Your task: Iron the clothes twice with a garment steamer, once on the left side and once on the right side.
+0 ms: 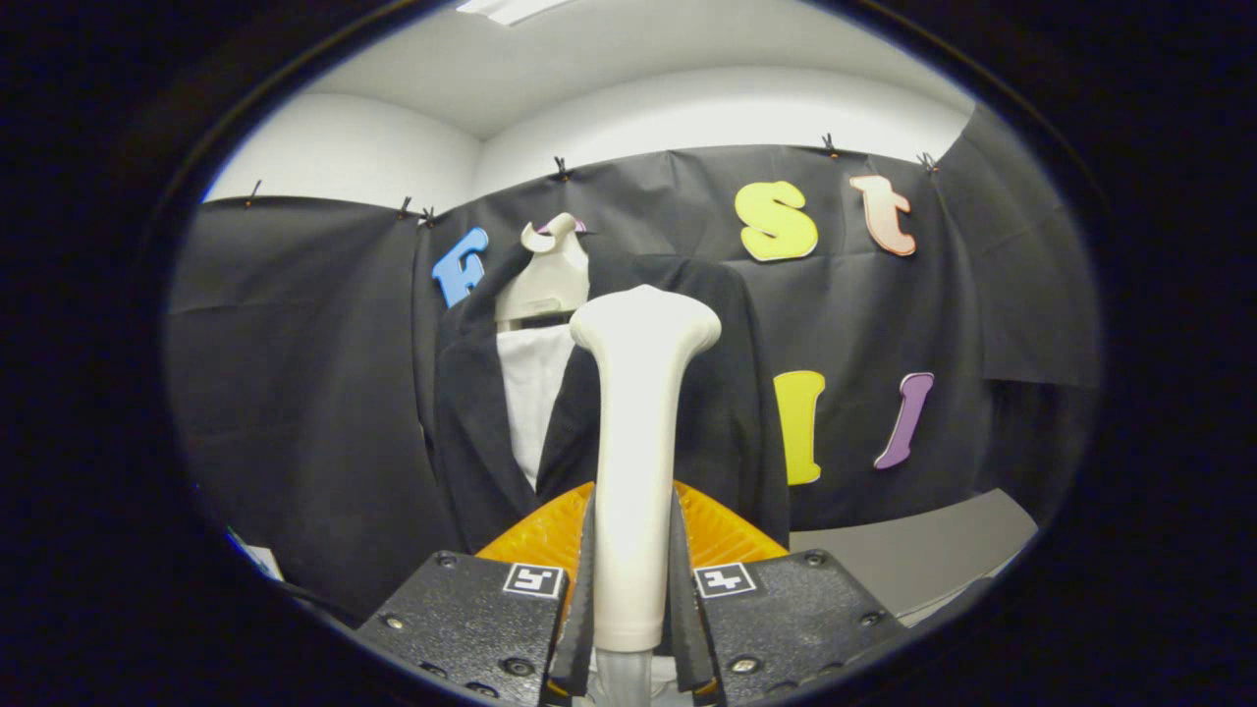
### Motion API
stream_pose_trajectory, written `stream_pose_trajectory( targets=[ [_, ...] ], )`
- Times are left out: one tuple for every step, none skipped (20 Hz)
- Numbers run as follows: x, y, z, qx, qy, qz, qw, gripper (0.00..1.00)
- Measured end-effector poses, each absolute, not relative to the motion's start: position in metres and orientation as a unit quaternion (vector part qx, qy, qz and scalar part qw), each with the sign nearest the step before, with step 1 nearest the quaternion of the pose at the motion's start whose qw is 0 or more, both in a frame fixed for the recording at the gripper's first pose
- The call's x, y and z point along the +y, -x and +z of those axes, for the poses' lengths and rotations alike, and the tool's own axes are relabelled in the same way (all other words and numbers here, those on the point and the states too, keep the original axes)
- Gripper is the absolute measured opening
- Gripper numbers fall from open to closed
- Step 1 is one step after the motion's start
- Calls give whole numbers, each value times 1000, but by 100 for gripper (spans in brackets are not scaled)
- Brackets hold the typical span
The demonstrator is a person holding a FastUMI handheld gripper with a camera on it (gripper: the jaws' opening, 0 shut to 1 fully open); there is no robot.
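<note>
A cream garment steamer [636, 442] stands upright between my fingers, its flat head up near the jacket's chest. My gripper [631, 589] is shut on the steamer's handle, both fingers pressing its sides. Beyond the steamer hangs a black suit jacket [707, 393] over a white shirt [530, 393] on a cream hanger [545, 275], against the booth's black cloth wall. The steamer head sits in front of the jacket's right half, just right of the lapel opening. Whether the head touches the fabric I cannot tell.
An orange ribbed object [550, 530] lies just behind my fingers, below the jacket's hem. A grey table surface [913, 555] spreads to the right under the cloth wall. A dark cable [295, 589] runs low on the left.
</note>
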State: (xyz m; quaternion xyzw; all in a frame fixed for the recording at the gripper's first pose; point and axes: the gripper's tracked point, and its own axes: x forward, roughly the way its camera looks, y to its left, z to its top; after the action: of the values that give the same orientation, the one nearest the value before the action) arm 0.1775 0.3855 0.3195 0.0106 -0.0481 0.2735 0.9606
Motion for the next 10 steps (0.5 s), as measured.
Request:
stream_pose_trajectory(
  targets=[
    [388,-180,315,-43,-8,273,961,35],
    [390,-181,309,-37,-6,273,961,35],
    [392,-182,306,-32,-6,273,962,35],
    [392,-182,301,-27,-4,272,962,35],
    [393,-183,297,-23,-3,271,962,35],
    [391,-185,293,-20,-2,269,963,36],
    [387,-185,288,-17,-1,267,964,35],
    [384,-185,283,-14,0,265,964,35],
    [382,-185,277,-8,2,262,965,35],
    [381,-187,272,-2,3,261,965,35]
  ],
)
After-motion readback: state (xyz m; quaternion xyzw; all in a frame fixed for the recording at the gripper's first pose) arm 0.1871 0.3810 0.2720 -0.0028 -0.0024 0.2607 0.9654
